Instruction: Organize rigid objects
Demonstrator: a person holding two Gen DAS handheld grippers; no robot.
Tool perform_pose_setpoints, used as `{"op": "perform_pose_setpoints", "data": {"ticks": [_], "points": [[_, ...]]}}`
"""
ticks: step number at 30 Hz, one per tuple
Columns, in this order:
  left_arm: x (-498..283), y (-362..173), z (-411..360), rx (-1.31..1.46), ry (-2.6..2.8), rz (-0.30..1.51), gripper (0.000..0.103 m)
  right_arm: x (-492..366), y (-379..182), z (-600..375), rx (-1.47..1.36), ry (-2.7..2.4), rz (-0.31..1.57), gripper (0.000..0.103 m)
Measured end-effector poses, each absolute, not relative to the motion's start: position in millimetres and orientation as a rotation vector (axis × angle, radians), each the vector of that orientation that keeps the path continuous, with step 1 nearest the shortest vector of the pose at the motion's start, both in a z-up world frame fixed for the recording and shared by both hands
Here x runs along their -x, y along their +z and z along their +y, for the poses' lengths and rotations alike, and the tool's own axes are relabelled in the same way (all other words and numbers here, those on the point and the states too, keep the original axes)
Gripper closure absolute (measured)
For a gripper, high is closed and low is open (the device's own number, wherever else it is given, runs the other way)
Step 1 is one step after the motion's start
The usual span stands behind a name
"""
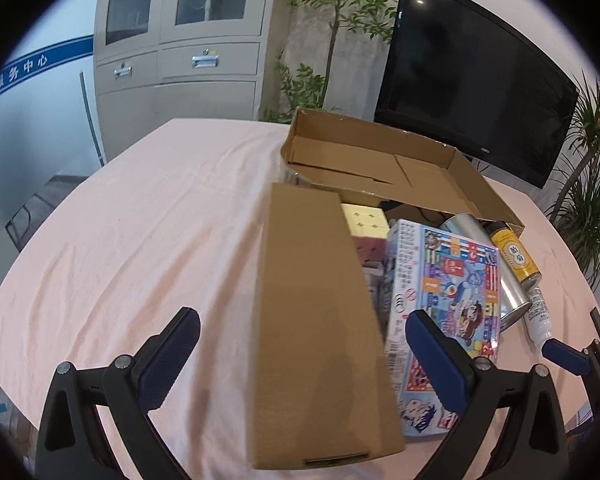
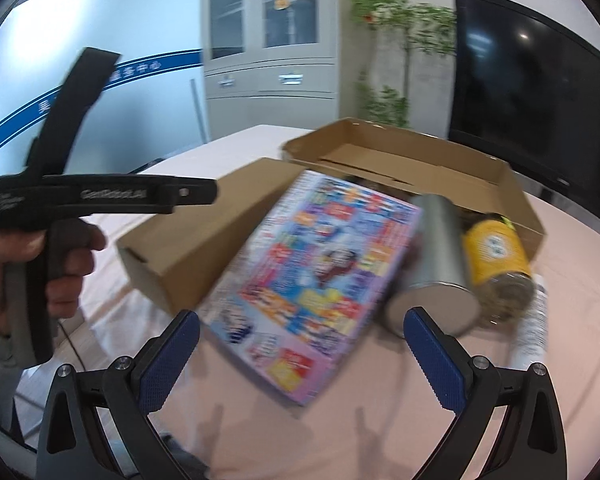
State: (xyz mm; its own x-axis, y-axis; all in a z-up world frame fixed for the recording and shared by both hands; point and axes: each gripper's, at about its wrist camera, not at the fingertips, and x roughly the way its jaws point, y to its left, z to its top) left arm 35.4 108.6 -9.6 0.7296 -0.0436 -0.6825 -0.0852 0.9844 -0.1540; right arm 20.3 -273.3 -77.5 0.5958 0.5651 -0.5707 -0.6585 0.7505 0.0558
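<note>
A long closed cardboard box (image 1: 316, 320) lies on the pink tablecloth; my left gripper (image 1: 302, 346) is open, its fingers either side of the box's near end. A colourful cartoon box (image 1: 440, 312) leans beside it, also in the right wrist view (image 2: 312, 276). My right gripper (image 2: 300, 346) is open just before that box, touching nothing. A silver can (image 2: 436, 264), a yellow-labelled jar (image 2: 496, 256) and a white tube (image 2: 534, 320) lie to the right. A pale puzzle cube (image 1: 364, 216) sits behind. An open shallow carton (image 1: 372, 164) lies at the back.
A black monitor (image 1: 472, 76) stands at the back right, with plants (image 1: 592, 200) beside it. A grey cabinet (image 1: 180, 52) stands beyond the table. The hand holding the left gripper's handle (image 2: 60, 216) is at left in the right wrist view.
</note>
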Motion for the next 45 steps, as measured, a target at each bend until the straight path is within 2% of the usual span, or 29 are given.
{"op": "perform_pose_setpoints", "data": {"ticks": [12, 19, 33, 45], "points": [[-34, -28, 127, 0.203, -0.054, 0.827, 0.001, -35, -100, -228, 0.253, 0.723, 0.707, 0.0], [-36, -48, 143, 0.346, -0.178, 0.914, 0.001, -31, -102, -207, 0.283, 0.76, 0.699, 0.0], [-42, -67, 143, 0.486, -0.351, 0.98, 0.013, -46, -117, -182, 0.312, 0.767, 0.741, 0.0], [-52, -73, 153, 0.531, -0.368, 0.989, 0.015, -55, -128, -172, 0.265, 0.79, 0.764, 0.0]]}}
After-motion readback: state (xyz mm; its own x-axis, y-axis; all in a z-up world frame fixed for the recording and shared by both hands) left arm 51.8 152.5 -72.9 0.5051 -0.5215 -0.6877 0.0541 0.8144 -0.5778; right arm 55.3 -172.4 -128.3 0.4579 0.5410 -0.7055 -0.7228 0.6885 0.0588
